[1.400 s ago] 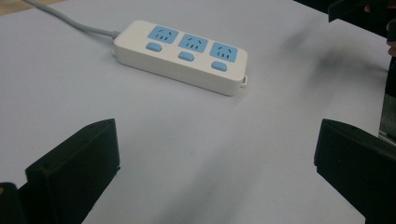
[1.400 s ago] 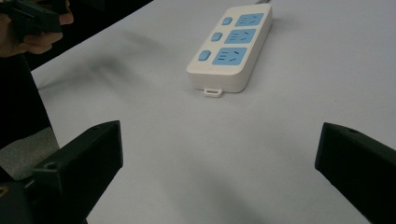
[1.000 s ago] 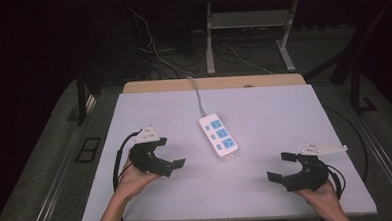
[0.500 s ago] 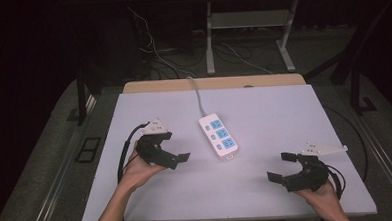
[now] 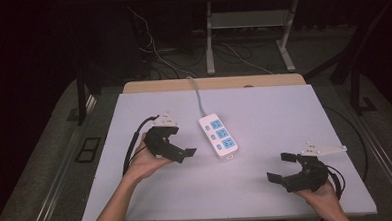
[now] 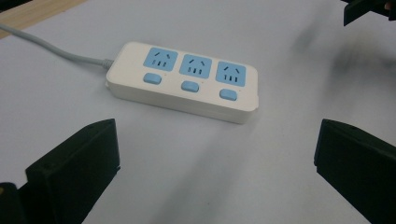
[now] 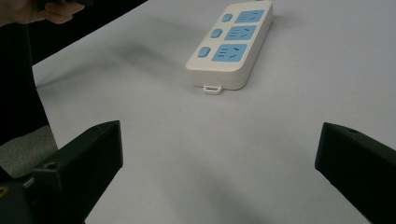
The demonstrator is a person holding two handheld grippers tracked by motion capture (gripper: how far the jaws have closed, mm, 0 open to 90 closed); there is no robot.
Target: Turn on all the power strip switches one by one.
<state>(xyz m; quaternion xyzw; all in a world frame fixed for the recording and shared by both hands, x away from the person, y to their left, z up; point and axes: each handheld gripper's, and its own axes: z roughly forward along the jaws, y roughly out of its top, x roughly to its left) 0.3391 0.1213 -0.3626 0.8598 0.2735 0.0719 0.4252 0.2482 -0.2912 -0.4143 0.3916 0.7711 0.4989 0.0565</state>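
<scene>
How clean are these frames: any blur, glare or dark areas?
High view: the table is evenly lit, the floor beyond falls into near-black, and the power strip is sharp. Left gripper view: the strip is crisp, with a smeared shadow at upper right. Right gripper view: soft overall, with a faint shadow streak left of the strip. No glare.

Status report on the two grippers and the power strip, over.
Left gripper open, beside power strip, not touching. Right gripper open, farther off. Nothing between.
</scene>
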